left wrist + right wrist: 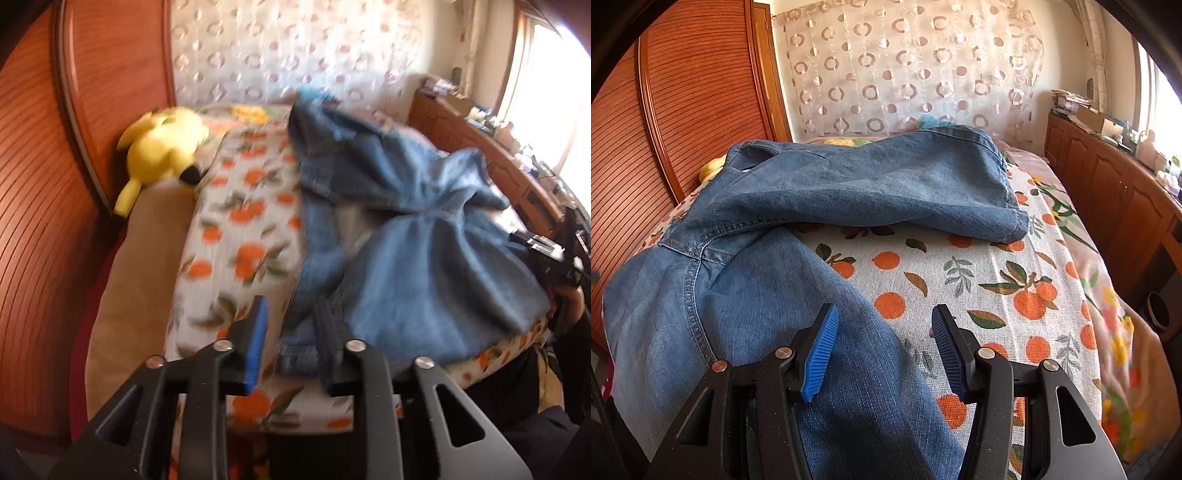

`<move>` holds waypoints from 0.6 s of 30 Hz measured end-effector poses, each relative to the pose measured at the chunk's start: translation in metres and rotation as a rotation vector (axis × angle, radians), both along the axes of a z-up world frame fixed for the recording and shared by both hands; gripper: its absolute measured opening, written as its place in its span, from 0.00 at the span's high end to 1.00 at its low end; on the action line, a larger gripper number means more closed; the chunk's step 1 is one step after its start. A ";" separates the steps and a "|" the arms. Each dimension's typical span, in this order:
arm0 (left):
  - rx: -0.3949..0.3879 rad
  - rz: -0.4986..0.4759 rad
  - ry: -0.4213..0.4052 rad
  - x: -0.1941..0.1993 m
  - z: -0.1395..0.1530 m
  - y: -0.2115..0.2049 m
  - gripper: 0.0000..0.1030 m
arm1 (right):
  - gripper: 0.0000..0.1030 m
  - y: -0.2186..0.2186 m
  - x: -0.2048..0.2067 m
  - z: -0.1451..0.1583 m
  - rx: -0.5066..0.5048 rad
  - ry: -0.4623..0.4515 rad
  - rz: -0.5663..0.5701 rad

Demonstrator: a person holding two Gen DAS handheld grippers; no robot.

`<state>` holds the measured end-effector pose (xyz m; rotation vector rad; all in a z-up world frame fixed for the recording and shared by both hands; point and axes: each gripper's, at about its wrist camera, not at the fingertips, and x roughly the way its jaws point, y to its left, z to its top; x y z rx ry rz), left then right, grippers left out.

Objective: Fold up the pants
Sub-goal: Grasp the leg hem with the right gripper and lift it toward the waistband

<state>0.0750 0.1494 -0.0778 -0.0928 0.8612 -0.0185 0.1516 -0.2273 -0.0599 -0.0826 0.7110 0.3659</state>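
Jeans (820,192), faded blue denim, crumpled, legs splayed

Right tongs (884,349) agape, left tongs (293,341) seemingly parted

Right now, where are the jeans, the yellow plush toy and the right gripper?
jeans (871,184): right wrist view, upper leg panel.
yellow plush toy (166,147): left wrist view, its body.
right gripper (882,347): right wrist view, between its fingertips.

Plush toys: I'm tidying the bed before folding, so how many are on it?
1. A yellow plush toy lies at the bed's far left edge beside the wooden wardrobe. The jeans cover part of the bed, so another could be hidden.
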 end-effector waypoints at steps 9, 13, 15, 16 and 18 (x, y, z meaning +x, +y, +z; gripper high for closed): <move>-0.059 -0.169 0.027 0.052 -0.010 -0.046 0.56 | 0.47 0.002 -0.002 0.002 -0.002 0.001 -0.006; -0.057 -0.187 0.081 0.063 -0.032 -0.059 0.56 | 0.47 0.001 -0.011 0.006 -0.047 -0.006 -0.010; -0.056 -0.187 0.079 0.063 -0.036 -0.060 0.56 | 0.47 -0.006 -0.022 0.010 -0.048 -0.012 0.002; -0.062 -0.184 0.076 0.063 -0.036 -0.059 0.56 | 0.47 -0.012 -0.027 0.013 -0.044 -0.007 0.003; -0.071 -0.182 0.072 0.062 -0.038 -0.058 0.56 | 0.47 -0.024 -0.038 0.018 -0.048 -0.003 -0.016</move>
